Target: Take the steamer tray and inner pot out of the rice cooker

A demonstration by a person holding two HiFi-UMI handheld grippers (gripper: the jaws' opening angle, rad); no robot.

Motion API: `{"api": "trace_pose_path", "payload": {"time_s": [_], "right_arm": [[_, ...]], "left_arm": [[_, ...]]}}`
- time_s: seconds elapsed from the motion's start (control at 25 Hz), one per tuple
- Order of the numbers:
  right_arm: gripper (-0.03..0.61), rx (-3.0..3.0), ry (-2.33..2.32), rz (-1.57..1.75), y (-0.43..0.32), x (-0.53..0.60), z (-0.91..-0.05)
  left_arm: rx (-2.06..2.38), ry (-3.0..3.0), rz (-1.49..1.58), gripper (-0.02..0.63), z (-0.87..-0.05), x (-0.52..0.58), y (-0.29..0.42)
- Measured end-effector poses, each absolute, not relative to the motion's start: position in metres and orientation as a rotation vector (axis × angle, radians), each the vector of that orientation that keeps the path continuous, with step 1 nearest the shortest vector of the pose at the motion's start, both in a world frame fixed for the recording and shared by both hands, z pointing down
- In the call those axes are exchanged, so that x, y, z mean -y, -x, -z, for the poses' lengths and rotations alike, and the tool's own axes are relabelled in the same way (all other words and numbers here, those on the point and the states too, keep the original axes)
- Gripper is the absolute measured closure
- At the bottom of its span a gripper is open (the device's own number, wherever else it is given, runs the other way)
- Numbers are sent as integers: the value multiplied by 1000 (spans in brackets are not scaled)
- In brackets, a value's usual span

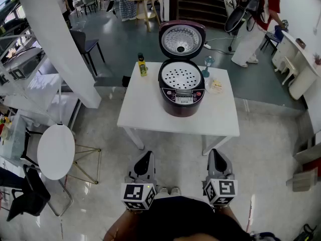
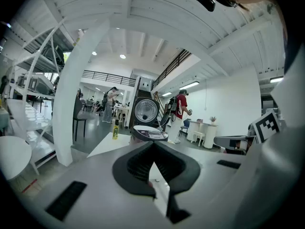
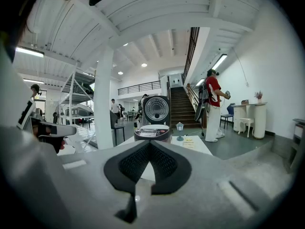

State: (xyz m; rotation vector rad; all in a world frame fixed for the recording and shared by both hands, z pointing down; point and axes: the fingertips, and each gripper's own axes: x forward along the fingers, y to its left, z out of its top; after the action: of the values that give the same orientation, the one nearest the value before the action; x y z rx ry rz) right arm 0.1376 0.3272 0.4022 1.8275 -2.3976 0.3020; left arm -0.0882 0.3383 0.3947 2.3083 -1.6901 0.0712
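A dark maroon rice cooker (image 1: 181, 89) stands on the white table (image 1: 145, 109) with its lid (image 1: 181, 39) swung up. Inside it lies the pale perforated steamer tray (image 1: 181, 75); the inner pot beneath it is hidden. My left gripper (image 1: 144, 165) and right gripper (image 1: 216, 162) hang side by side in front of the table's near edge, well short of the cooker, both shut with nothing between the jaws. The cooker (image 2: 148, 133) shows ahead past the closed left gripper (image 2: 152, 162) in the left gripper view, and the cooker (image 3: 152, 131) likewise past the right gripper (image 3: 150, 160) in the right gripper view.
On the table stand a small yellow bottle (image 1: 142, 66), a teal stemmed ornament (image 1: 207, 64) and a yellow packet (image 1: 216, 86). A white pillar (image 1: 60, 39) and a round white side table (image 1: 55, 150) are at the left. A person in red (image 1: 261, 19) stands far right.
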Motion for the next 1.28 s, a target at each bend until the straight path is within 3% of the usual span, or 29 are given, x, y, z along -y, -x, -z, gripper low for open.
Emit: {"api": "trace_pose_path", "payload": {"time_s": [0.72, 0.8, 0.84, 0.88, 0.92, 1.0, 1.12, 1.28], "right_arm": [[571, 2443, -1815, -297, -146, -328, -398], [428, 2468, -1736, -299, -140, -326, -402], [321, 2471, -1705, -300, -138, -324, -405], [265, 2468, -1685, -299, -138, -322, -408], [228, 2458, -1680, -293, -140, -320, -409], [170, 2425, -1689, -268, -151, -316, -410], [113, 2407, -1706, -224, -168, -310, -406], [98, 2418, -1727, -203, -190, -300, -401]], "left_arm": [[1668, -2354, -84, 611, -389, -339, 74], [1617, -2394, -93, 605, -391, -339, 66], [1584, -2415, -106, 568, -392, -338, 61], [1553, -2431, -126, 394, -395, -336, 56], [1534, -2441, -145, 271, -396, -334, 52], [1533, -2454, -162, 163, -396, -329, 48], [1522, -2465, -162, 98, -392, -323, 48], [1554, -2457, -154, 80, -384, -315, 57]]}}
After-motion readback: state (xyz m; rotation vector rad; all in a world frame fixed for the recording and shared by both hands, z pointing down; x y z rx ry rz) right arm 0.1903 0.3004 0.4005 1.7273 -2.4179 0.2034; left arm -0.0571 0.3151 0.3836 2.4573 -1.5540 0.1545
